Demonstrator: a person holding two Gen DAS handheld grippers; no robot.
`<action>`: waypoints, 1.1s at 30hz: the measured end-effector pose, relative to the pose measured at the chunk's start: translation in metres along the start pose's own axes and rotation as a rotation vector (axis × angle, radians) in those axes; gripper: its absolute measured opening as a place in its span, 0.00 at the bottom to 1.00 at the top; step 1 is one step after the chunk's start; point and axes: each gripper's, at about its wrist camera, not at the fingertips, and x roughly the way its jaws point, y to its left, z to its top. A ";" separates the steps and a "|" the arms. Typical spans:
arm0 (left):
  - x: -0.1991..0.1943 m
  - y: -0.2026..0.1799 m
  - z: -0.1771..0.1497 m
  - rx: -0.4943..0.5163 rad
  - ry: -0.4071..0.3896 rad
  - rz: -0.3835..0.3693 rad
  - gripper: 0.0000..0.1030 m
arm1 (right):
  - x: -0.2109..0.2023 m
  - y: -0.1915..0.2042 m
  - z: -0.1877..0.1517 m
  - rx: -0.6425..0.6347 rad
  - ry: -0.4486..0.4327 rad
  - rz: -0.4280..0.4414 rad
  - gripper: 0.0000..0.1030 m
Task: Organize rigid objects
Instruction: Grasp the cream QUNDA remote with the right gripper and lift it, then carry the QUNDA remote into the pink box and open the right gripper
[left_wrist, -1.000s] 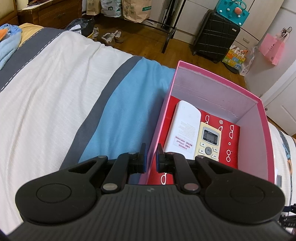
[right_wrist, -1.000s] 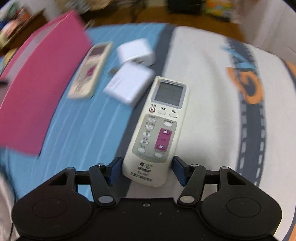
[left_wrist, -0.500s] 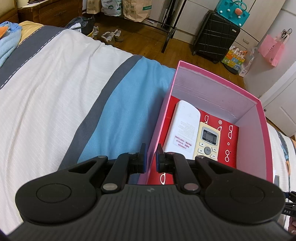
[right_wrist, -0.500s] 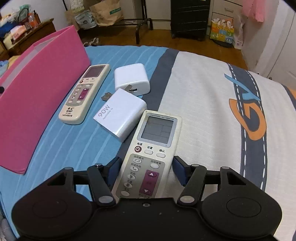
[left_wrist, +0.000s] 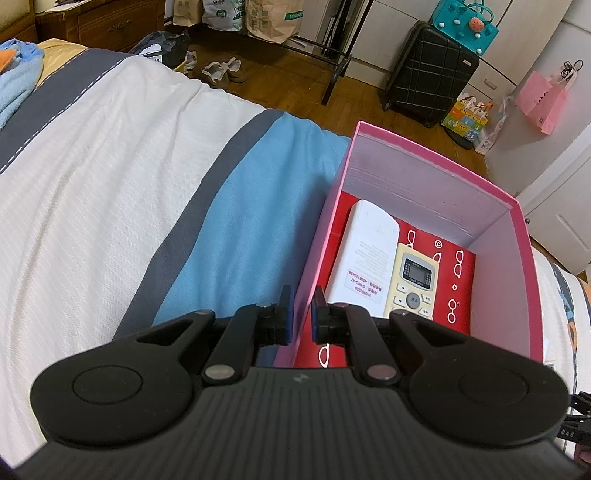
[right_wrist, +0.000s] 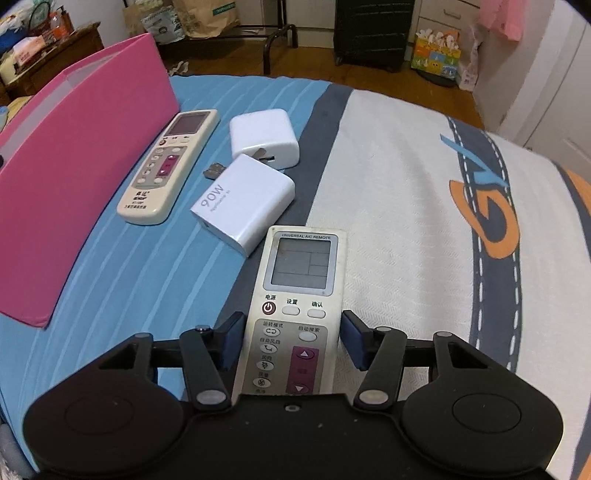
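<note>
My left gripper (left_wrist: 300, 321) is shut on the near left wall of the pink box (left_wrist: 424, 177), one pad outside and one inside. On the box's red floor lie a white remote (left_wrist: 365, 251), face down, and a cream remote (left_wrist: 415, 284). In the right wrist view a white air-conditioner remote (right_wrist: 303, 280) lies face up on the bed between the jaws of my right gripper (right_wrist: 291, 339). Those jaws are closing, with the pads close beside the remote's long edges and a thin gap on the right side.
Left of the remote lie a 90W white charger (right_wrist: 243, 203), a second white charger (right_wrist: 264, 136) and another cream remote (right_wrist: 170, 162) beside the pink box (right_wrist: 81, 155). The striped bedspread (right_wrist: 406, 221) stretches right. A black suitcase (left_wrist: 428, 74) and bags stand on the floor beyond.
The right gripper has moved forward along the white remote, so the remote now reaches deeper between the jaws, and the jaws have narrowed. The left gripper and the box have not moved.
</note>
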 end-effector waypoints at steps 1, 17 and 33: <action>0.000 0.000 0.000 -0.005 0.001 -0.001 0.08 | 0.002 -0.001 -0.001 0.007 -0.013 0.002 0.59; -0.001 0.007 0.000 -0.042 0.009 -0.046 0.08 | -0.076 0.040 -0.025 0.094 -0.337 -0.018 0.57; -0.002 0.010 0.000 -0.048 0.008 -0.058 0.08 | -0.152 0.166 0.008 -0.173 -0.599 0.367 0.57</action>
